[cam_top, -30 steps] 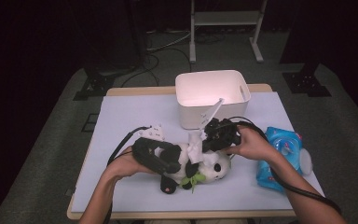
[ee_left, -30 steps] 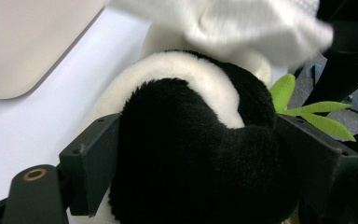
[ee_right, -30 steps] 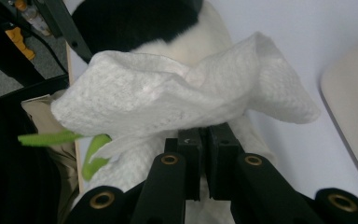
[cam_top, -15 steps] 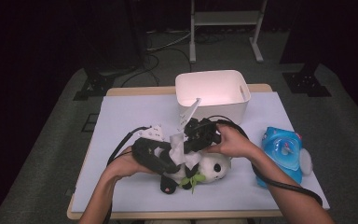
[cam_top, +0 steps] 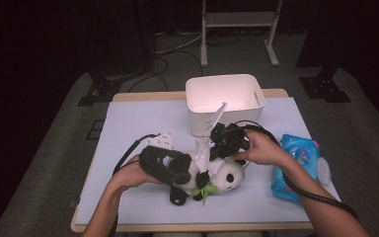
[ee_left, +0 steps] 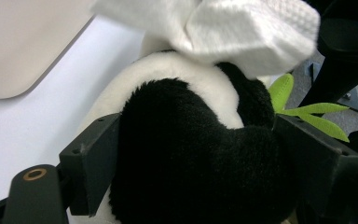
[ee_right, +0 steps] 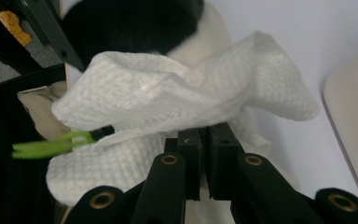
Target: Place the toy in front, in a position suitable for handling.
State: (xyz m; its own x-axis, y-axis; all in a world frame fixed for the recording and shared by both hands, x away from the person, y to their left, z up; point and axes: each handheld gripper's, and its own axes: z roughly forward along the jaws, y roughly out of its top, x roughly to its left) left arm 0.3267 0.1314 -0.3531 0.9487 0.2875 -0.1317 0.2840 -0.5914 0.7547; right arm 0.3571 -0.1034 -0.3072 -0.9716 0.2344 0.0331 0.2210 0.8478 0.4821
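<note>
Storage comes first here: a white rectangular plastic bin (cam_top: pixel 225 98) with cut-out handles stands at the far middle of the surface (cam_top: pixel 128 128), its pale inside lit and nothing to be made out in it. Near the person's right forearm lies a blue soft pack of wipes (cam_top: pixel 296 163). A light lavender sheet covers the wooden-edged surface; beyond it are grey carpet, loose cables, black stand feet and a white metal frame in a dark room. On the near middle lies the black-and-white plush panda toy (cam_top: pixel 212 175) with green felt leaves. The left claw (ee_left: pixel 200 154) stands wide with both pads pressed into the toy's black fur, holding it down. The right claw (ee_right: pixel 204 156) is closed tight on a white embossed paper wipe (ee_right: pixel 168 102), which hangs over the toy's body just in front of the bin. From above, both claws' tips are hidden behind hands and plush, and the pack's printing is too small to read.
</note>
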